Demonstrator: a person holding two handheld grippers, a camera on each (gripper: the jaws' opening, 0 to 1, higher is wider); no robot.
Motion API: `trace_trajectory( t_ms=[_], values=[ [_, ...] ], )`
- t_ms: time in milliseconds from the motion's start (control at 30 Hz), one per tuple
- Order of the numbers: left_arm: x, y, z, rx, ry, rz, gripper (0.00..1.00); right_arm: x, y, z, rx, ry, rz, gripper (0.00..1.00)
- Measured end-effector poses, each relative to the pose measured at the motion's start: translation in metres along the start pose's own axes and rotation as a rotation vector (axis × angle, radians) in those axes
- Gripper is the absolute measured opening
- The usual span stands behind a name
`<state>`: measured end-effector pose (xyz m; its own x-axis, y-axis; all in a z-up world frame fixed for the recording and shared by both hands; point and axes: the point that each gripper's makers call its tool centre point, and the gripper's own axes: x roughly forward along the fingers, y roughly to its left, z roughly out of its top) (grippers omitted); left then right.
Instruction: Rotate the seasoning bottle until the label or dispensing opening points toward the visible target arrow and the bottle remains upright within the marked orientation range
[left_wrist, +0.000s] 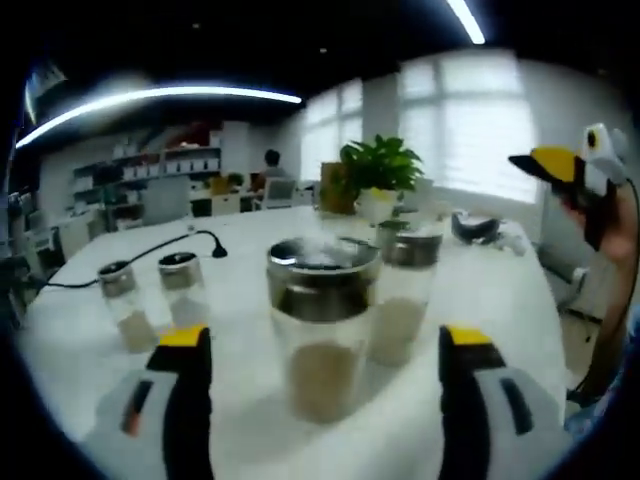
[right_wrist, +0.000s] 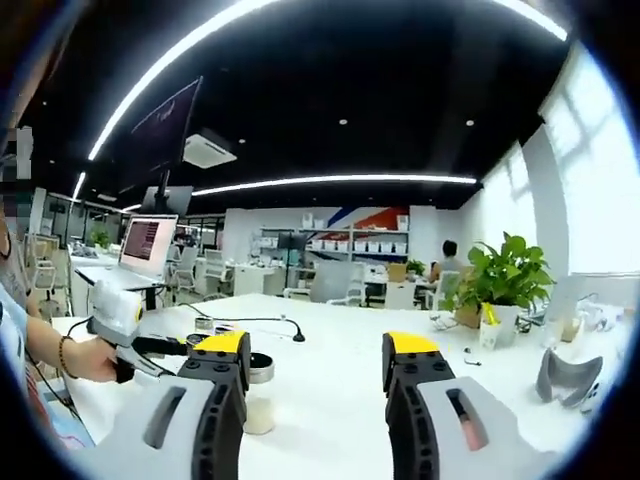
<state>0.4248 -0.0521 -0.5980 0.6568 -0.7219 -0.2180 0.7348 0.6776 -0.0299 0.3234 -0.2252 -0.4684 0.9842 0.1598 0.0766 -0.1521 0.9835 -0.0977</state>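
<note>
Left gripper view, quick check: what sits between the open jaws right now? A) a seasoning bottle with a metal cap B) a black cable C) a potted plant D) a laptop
A. The seasoning bottle, clear with a metal cap and tan contents, stands upright on the white table between the jaws of the left gripper, which are spread wide and not touching it; the potted plant sits far behind.

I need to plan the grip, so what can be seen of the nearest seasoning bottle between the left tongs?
The nearest seasoning bottle is a clear, glass-looking jar with a shiny metal cap. It is roughly a third full of tan powder and stands upright on the white table. It sits ahead of the open left tongs, between their yellow-tipped jaws, untouched. A similar bottle stands close behind on its right; contact is unclear. No label is visible.
</note>
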Motion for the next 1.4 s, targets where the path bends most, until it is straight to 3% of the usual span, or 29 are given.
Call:
trace_trajectory(
  t_ms=[133, 267, 433, 533, 633, 767, 933, 1167, 1400],
  values=[
    [0.004, 0.005, 0.003, -0.014, -0.020, 0.060, 0.87, -0.005, -0.011, 0.003, 0.009, -0.018, -0.024, 0.58],
    [0.010, 0.004, 0.000, 0.001, -0.028, 0.039, 0.62, -0.010, -0.019, 0.005, 0.003, -0.023, -0.053, 0.58],
    [0.015, 0.005, 0.001, 0.000, -0.036, 0.040, 0.60, -0.014, -0.027, 0.005, -0.001, -0.016, -0.097, 0.63],
    [0.018, 0.008, 0.000, -0.005, -0.029, 0.042, 0.59, -0.015, -0.033, 0.003, 0.042, 0.006, -0.131, 0.84],
    [0.018, 0.010, -0.005, -0.008, -0.020, 0.033, 0.47, -0.018, -0.041, 0.000, 0.033, 0.043, -0.177, 0.99],
    [0.019, 0.008, -0.004, 0.008, -0.033, 0.012, 0.43, -0.019, -0.048, -0.001, 0.023, 0.056, -0.201, 0.99],
    [0.018, 0.008, -0.006, 0.030, -0.027, -0.009, 0.43, -0.013, -0.036, -0.006, 0.013, 0.081, -0.142, 0.98],
    [0.018, 0.003, -0.006, 0.052, -0.036, -0.145, 0.42, -0.003, -0.017, -0.020, 0.005, 0.135, -0.034, 0.95],
    [0.015, -0.001, -0.006, 0.095, -0.016, -0.320, 0.42, -0.005, -0.020, -0.006, 0.030, 0.036, -0.054, 0.96]
  ],
)
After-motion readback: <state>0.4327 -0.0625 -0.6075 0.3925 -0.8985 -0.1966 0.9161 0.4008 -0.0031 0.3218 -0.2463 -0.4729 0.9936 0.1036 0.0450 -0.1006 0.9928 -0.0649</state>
